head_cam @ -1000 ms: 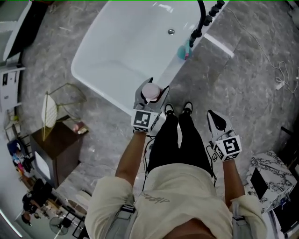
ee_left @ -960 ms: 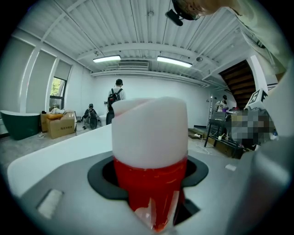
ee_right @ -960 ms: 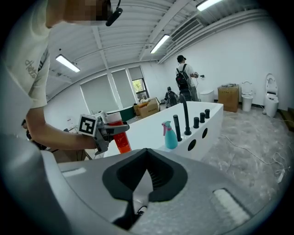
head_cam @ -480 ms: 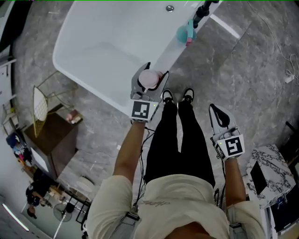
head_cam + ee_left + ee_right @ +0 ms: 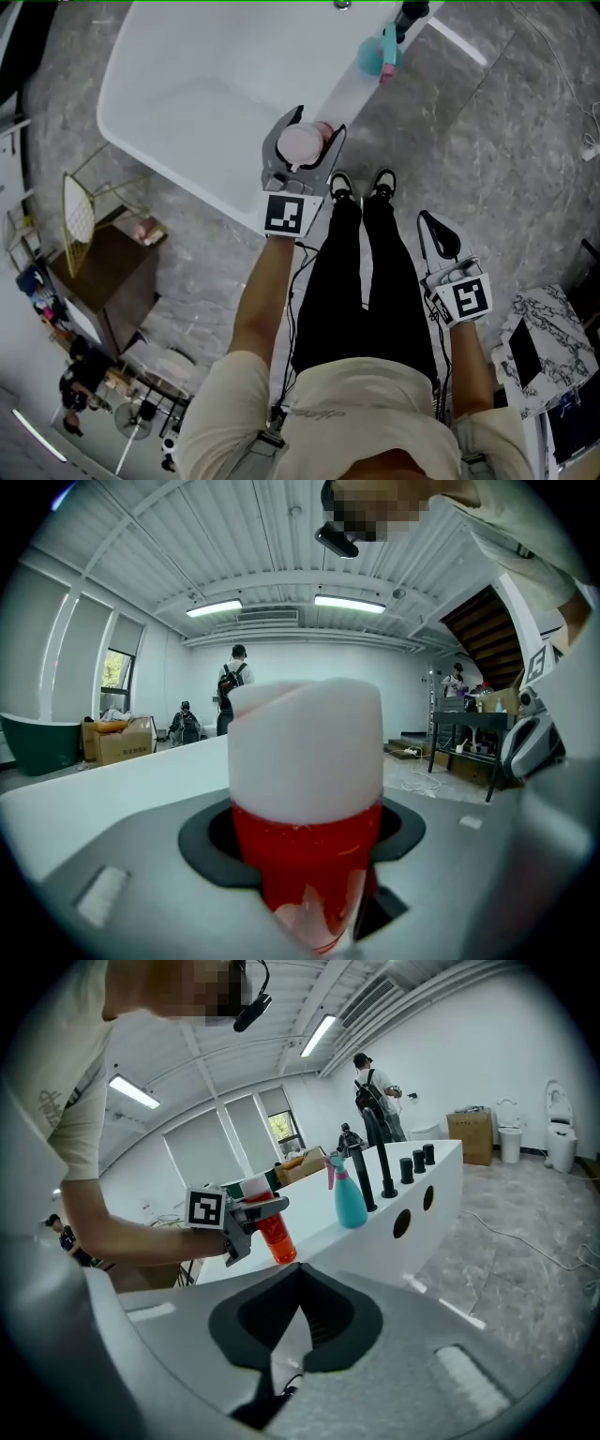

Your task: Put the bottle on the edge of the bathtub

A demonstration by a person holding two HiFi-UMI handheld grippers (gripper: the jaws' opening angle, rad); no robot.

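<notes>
Red plastic bottle with pale cap [image 5: 305, 761] is grasped upright in the left gripper [image 5: 305, 131], directly over the near rim of the white bathtub [image 5: 352, 89]; contact with the rim cannot be told. The right gripper [image 5: 433, 230] is clenched, empty and well apart, so a straight lowering by the left is judged sufficient.

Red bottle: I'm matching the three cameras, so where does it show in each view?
Head view: red bottle top centre, in the left gripper.
Left gripper view: red bottle dead centre, between the jaws.
Right gripper view: red bottle left of centre.
Shared landmark: white bathtub rim.
</notes>
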